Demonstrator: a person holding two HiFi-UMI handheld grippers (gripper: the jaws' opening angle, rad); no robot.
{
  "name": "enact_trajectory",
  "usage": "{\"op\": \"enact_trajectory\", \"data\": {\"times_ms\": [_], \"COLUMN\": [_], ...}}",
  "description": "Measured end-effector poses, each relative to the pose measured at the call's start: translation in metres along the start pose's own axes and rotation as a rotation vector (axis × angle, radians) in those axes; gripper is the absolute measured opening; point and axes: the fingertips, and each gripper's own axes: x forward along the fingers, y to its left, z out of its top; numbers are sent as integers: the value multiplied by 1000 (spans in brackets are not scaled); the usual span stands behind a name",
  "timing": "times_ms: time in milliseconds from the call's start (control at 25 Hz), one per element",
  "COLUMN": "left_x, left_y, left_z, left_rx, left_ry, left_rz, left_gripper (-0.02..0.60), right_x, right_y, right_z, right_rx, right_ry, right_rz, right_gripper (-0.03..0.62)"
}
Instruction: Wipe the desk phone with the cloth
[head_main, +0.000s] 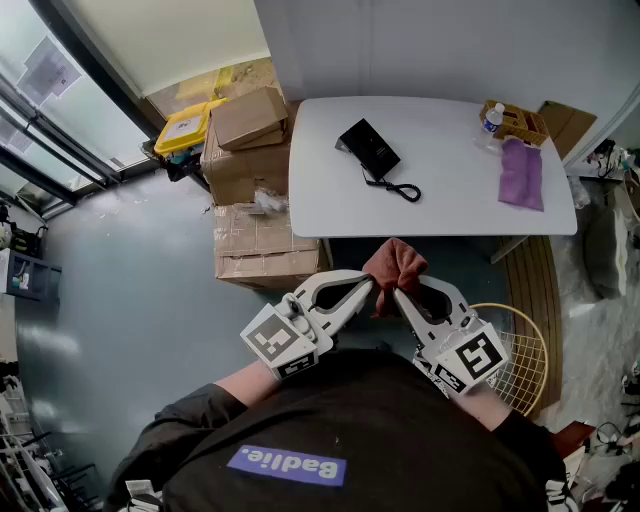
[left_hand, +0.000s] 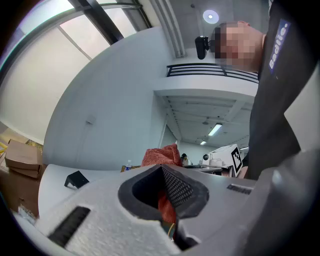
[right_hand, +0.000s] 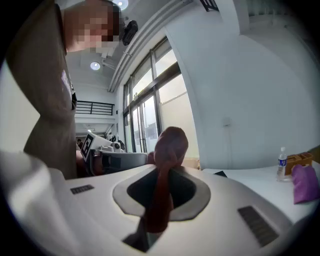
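A black desk phone (head_main: 368, 148) with a coiled cord lies on the white table (head_main: 440, 200), far from both grippers. Close to the person's body, a reddish-brown cloth (head_main: 395, 265) hangs bunched between the two grippers. My left gripper (head_main: 368, 288) is shut on the cloth's left side, and the cloth (left_hand: 162, 156) sticks up past its jaws. My right gripper (head_main: 396, 290) is shut on the same cloth (right_hand: 169, 150), which pokes up through its jaws. The phone (left_hand: 76, 179) shows small in the left gripper view.
A purple cloth (head_main: 522, 172), a water bottle (head_main: 492, 117) and a wooden box (head_main: 515, 122) sit at the table's right end. Cardboard boxes (head_main: 252, 190) are stacked left of the table. A wire basket (head_main: 520, 355) stands at the right on the floor.
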Motion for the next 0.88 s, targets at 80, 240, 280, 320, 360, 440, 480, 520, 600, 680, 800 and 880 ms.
{"op": "enact_trajectory", "data": {"times_ms": [80,240,280,320,360,440,480,520,600,680,800,880], "left_x": [2,6,7,8,9,11,13,14,18,21,20,17], "left_y": [-1,-5,-6,-7,-7,-8,-8,-9,-9,-11,-9,-3], "left_z": [-1,-2,-3,-4,-4,-5,-6,-7,-7,-9,-19,-19], "left_rx": [3,4,4,4,4,4,4,4,11,22,15,12], "left_ry": [2,-6,-9,-10,-10,-1,7,15,19,5,15,18], "left_rz": [2,11,15,19,25,44,56,68,84,85,109,127], "left_gripper": [5,6,6,5,6,5,5,5,5,5,5,5], "right_x": [-1,-5,-6,-7,-9,-11,-12,-14,-17,-18,-16,-15], "right_y": [-2,-4,-5,-5,-6,-8,-10,-12,-16,-22,-31,-36], "right_z": [1,-1,-3,-4,-4,-5,-6,-6,-7,-10,-21,-25], "right_rx": [0,2,2,2,3,10,16,24,39,43,59,78], "right_ry": [-4,-4,-3,-3,-3,-3,-5,-8,-17,-28,-19,-17], "right_rz": [3,12,17,22,27,38,43,47,52,60,68,64], "right_gripper": [49,49,49,49,49,49,49,49,49,49,49,49]}}
